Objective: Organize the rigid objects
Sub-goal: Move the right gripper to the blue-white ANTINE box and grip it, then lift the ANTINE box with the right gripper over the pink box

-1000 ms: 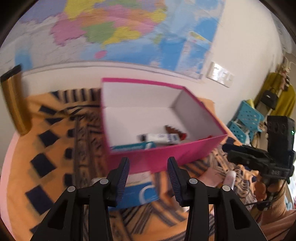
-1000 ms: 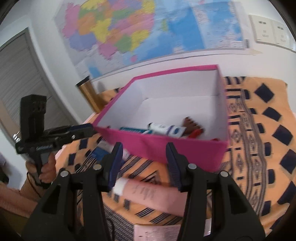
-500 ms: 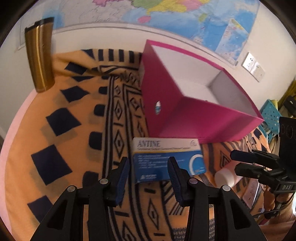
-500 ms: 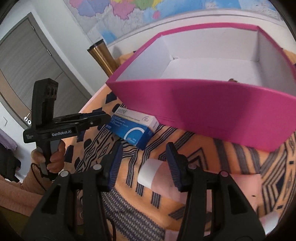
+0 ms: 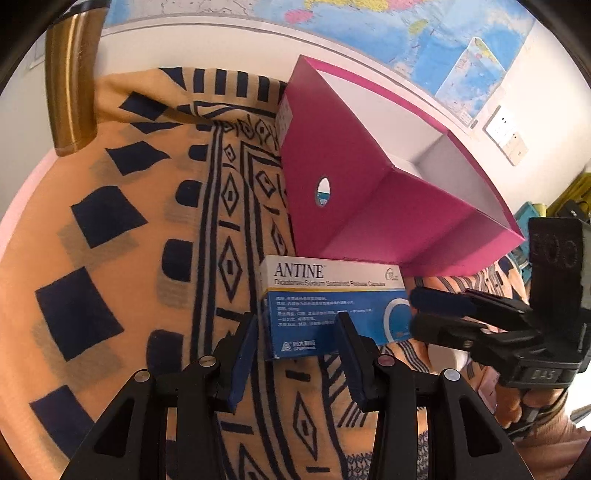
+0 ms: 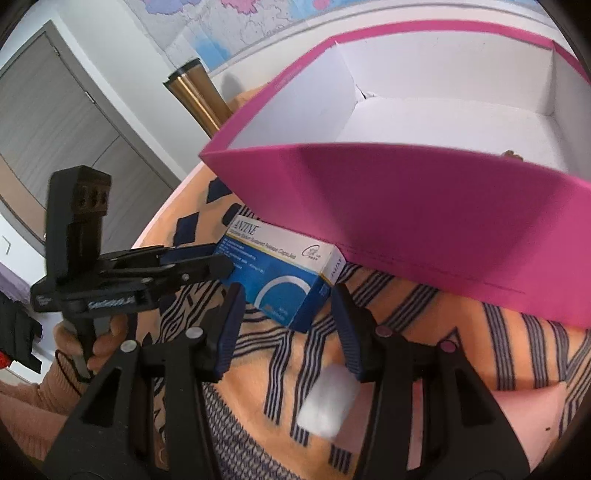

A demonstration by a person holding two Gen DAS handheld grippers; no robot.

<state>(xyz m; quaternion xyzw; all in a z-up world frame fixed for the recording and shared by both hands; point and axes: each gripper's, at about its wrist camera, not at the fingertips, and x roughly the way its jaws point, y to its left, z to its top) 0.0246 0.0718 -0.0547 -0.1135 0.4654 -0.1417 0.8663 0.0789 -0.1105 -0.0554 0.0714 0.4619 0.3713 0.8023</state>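
Observation:
A blue and white ANTINE medicine box (image 5: 332, 302) lies on the orange patterned cloth against the front of a pink cardboard box (image 5: 369, 206). My left gripper (image 5: 297, 354) is open, its fingers just short of the medicine box's near end. My right gripper (image 6: 286, 328) is open and empty, low over the cloth, close to the other end of the medicine box (image 6: 280, 273). The pink box (image 6: 424, 221) is open-topped; its contents are mostly hidden. A pink tube with a white cap (image 6: 328, 406) lies under the right gripper.
A tall gold tumbler (image 5: 70, 81) stands at the table's far left corner by the wall, also in the right wrist view (image 6: 199, 99). A world map hangs on the wall (image 5: 369, 22). The patterned cloth (image 5: 129, 258) covers the table.
Both grippers have come down from above the pink box to cloth level. The left gripper has closed in on the medicine box; the right has moved over the tube toward the box.

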